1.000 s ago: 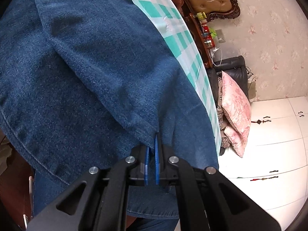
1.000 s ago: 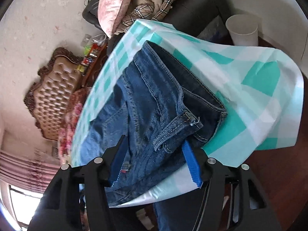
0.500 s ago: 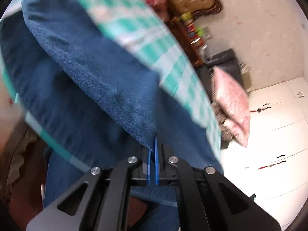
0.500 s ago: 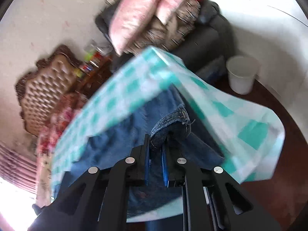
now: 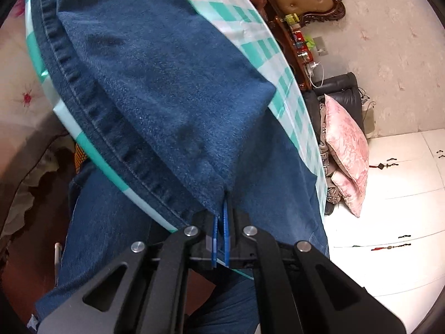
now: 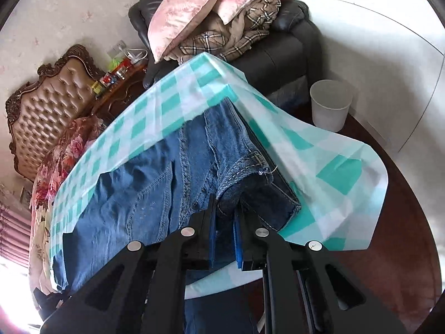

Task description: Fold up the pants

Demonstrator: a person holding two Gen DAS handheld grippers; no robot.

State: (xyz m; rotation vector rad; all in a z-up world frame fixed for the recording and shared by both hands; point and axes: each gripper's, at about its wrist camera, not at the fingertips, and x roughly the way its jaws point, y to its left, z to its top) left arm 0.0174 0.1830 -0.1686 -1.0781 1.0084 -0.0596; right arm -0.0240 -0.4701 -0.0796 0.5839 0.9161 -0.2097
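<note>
Blue denim pants (image 5: 167, 89) lie on a table covered by a teal-and-white checked cloth (image 5: 250, 25). My left gripper (image 5: 221, 217) is shut on a fold of the pant leg and lifts it above the layer below. In the right wrist view the pants (image 6: 155, 194) spread across the same cloth (image 6: 319, 161). My right gripper (image 6: 225, 214) is shut on the bunched waistband (image 6: 244, 167) near the table's corner.
A dark armchair (image 6: 278, 50) piled with pink pillows (image 6: 189, 14) and plaid clothes stands beyond the table. A white bin (image 6: 331, 105) sits on the floor beside it. A tufted headboard (image 6: 44, 97) and white cabinets (image 5: 389, 208) line the walls.
My right gripper went from open around the waistband to shut on it and lifted it. My left gripper stayed shut on the leg fold and pulled it across the table.
</note>
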